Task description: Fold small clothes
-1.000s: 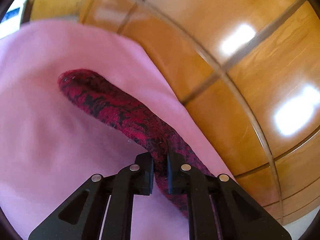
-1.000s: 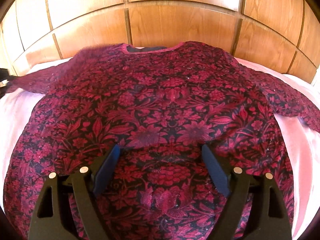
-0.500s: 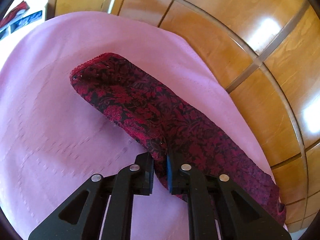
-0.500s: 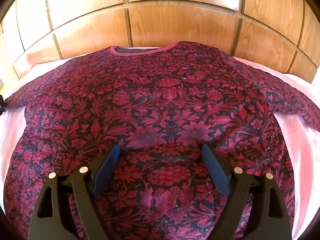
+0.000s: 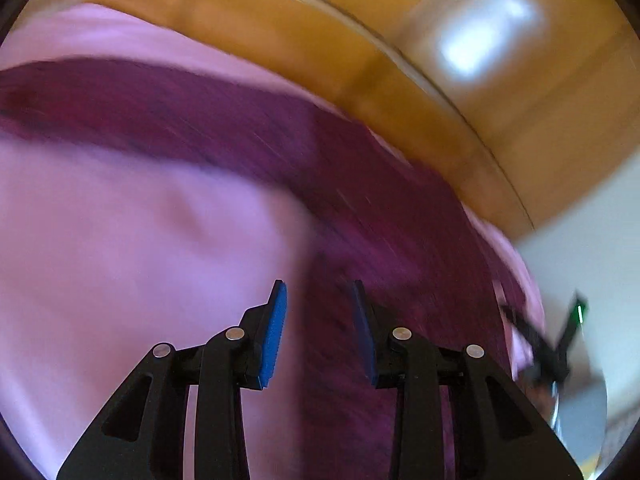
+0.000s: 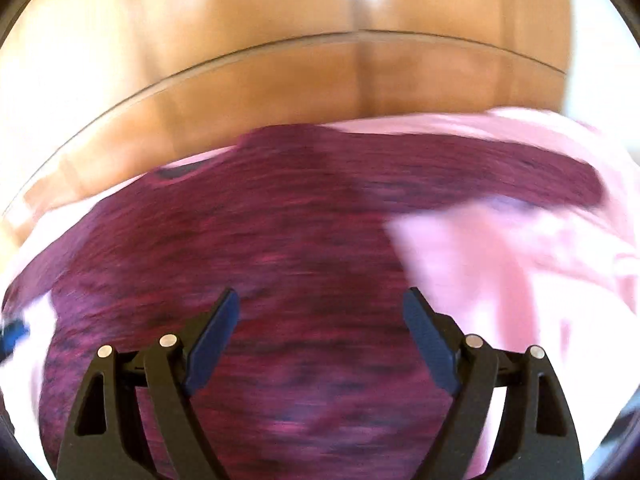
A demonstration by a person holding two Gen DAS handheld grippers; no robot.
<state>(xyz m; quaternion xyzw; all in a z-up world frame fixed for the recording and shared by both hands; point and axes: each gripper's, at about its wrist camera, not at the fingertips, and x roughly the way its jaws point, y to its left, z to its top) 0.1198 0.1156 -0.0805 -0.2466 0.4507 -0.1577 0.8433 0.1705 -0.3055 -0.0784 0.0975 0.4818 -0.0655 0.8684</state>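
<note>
Left gripper (image 5: 319, 330): jaws opening, modest gap, pads clear of cloth, nothing held. Top (image 5: 384, 216) runs below gap toward 12 o'clock; sleeve (image 5: 132, 120) stretches to 9 o'clock, laid out flat, likely for folding.

Right gripper (image 6: 322, 338): jaws wide, empty, over top's body; neckline (image 6: 180, 171) at 11 o'clock, other sleeve at 2 o'clock. Top spread on pink sheet (image 6: 500, 264); wood panel (image 6: 260, 72) beyond at 12 o'clock. Views blurred.

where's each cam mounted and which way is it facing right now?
Left wrist: on the left tool, angled down at the red top's sleeve on the pink sheet; own fingers show, jaws opening, nothing gripped.
Right wrist: on the right tool, over the top's body; fingers wide.
Shared: top, sheet, wooden headboard; both blurred.
</note>
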